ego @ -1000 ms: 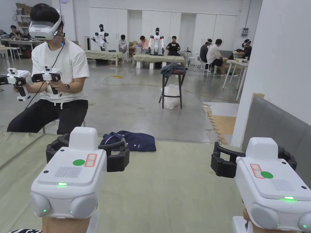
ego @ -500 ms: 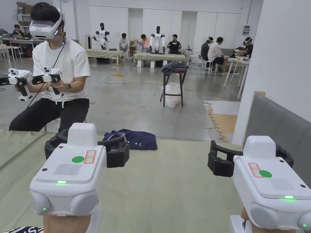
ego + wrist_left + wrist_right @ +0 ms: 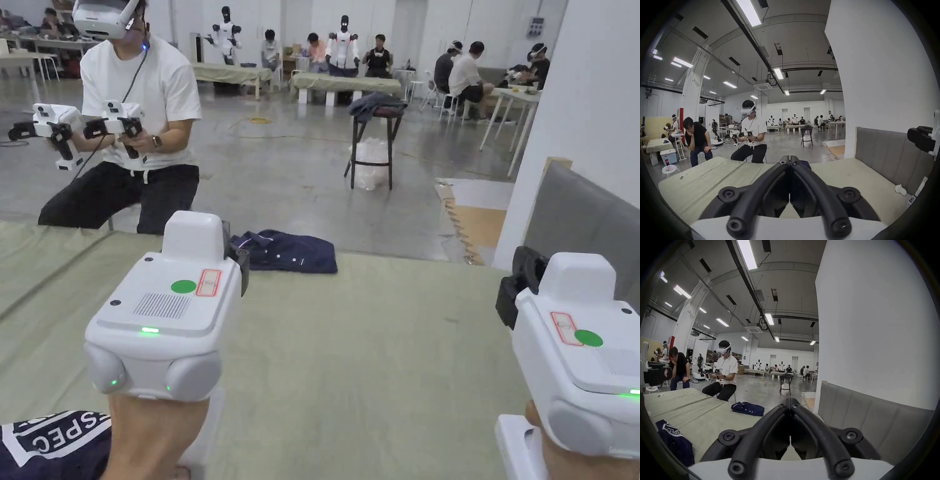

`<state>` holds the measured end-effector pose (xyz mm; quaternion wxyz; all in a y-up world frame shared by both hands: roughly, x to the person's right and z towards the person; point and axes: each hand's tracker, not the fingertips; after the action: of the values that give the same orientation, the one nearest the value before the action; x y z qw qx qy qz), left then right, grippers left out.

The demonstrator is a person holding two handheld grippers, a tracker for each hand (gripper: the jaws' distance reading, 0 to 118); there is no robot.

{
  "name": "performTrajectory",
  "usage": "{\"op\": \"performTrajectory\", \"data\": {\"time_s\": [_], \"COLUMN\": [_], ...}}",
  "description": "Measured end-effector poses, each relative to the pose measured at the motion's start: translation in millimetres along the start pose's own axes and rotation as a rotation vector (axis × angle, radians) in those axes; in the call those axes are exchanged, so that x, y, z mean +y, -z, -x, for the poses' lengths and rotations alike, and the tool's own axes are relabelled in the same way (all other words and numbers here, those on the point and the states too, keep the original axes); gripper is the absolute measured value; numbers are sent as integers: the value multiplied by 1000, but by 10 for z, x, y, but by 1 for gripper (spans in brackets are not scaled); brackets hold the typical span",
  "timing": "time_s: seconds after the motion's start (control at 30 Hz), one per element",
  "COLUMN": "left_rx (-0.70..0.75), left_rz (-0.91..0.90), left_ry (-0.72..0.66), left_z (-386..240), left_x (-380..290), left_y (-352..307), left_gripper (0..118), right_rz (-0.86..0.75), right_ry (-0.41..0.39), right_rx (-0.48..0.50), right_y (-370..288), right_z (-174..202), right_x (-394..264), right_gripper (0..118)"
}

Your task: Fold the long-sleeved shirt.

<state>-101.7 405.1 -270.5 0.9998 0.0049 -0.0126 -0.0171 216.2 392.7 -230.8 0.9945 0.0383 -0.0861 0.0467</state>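
Observation:
A folded navy long-sleeved shirt (image 3: 287,251) (image 3: 748,408) lies at the far edge of the pale green mattress (image 3: 375,350). My left gripper (image 3: 240,262) (image 3: 789,158) hovers above the mattress, just short of the shirt, with its jaws shut on nothing. The closed jaws hide most of the shirt in the left gripper view. My right gripper (image 3: 515,284) (image 3: 789,400) hangs over the right side of the mattress, jaws also shut and empty. A second navy garment with white lettering (image 3: 50,440) (image 3: 675,439) lies at the near left corner.
A grey padded headboard (image 3: 581,219) and a white wall (image 3: 594,94) bound the right side. A person in a headset (image 3: 131,125) sits just beyond the far edge, holding two grippers. A black stool (image 3: 375,144) stands on the floor behind. A small white item (image 3: 900,190) lies by the headboard.
Both grippers have gone from open to shut, with nothing taken. The head camera has tilted downward, so the whole scene sits higher in the picture. The shirt has not moved.

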Motion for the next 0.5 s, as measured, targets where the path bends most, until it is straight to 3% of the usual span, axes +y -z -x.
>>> {"op": "performTrajectory", "data": {"time_s": [0.13, 0.2, 0.5], "left_rx": [11, 62, 359], "left_rz": [35, 57, 244], "left_ry": [-4, 10, -9], "left_z": [100, 255, 1539], "left_x": [-40, -130, -618], "left_y": [-64, -147, -731], "left_gripper": [3, 3, 3], "right_rz": [14, 15, 41], "right_ry": [11, 9, 52], "right_rx": [37, 106, 519], "right_y": [-9, 12, -94], "right_z": [155, 369, 2108], "right_x": [7, 8, -134], "right_gripper": [0, 0, 0]}}
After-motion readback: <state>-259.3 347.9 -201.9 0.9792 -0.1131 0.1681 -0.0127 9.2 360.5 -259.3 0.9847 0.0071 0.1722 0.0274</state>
